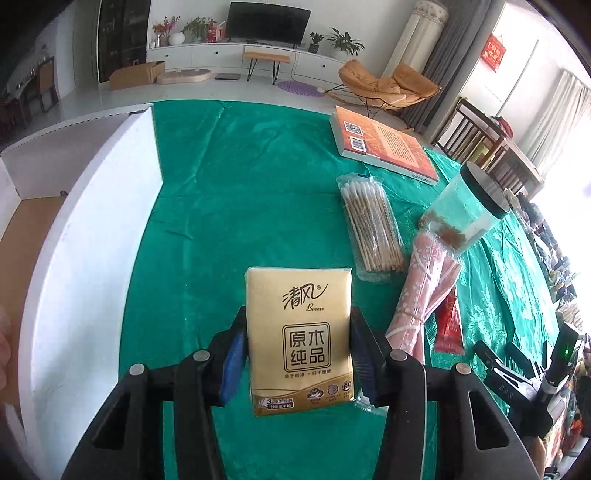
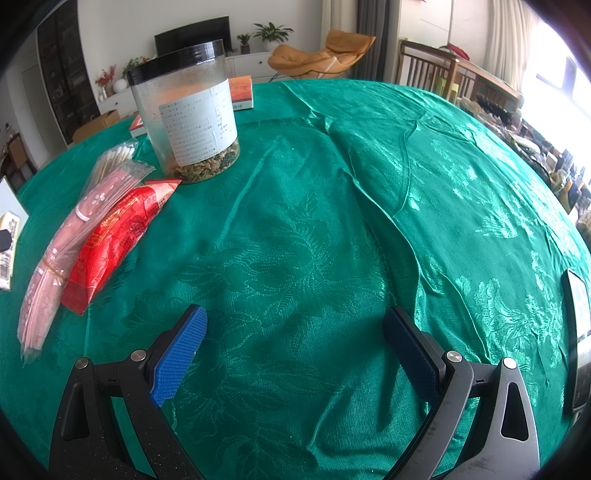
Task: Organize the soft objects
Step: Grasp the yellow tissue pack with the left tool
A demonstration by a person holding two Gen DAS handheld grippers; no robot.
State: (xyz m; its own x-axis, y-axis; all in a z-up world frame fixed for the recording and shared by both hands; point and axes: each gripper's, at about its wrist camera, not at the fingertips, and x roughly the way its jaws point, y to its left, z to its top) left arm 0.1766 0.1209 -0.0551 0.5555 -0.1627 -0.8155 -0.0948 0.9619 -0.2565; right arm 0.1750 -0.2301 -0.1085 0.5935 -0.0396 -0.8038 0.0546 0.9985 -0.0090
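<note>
Yellow tissue pack [image 1: 299, 339] being clenched by left tool [image 1: 298, 354] above green-clothed tabletop [image 1: 229, 206], white box [image 1: 92, 229] sitting beside, right tool [image 2: 293, 347] hanging released over cloth

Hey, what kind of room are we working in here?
Most likely a home living room: a flat-screen TV on a low white cabinet, an orange lounge chair, and potted plants beyond the table.

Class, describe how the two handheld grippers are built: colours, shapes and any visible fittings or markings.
Both the left gripper and right gripper have black angular frames with triangular cut-outs and round silver pivot pins. Each finger carries a ribbed blue pad. From the left wrist view, the right gripper's body shows a small green light and pale lettering.
</note>
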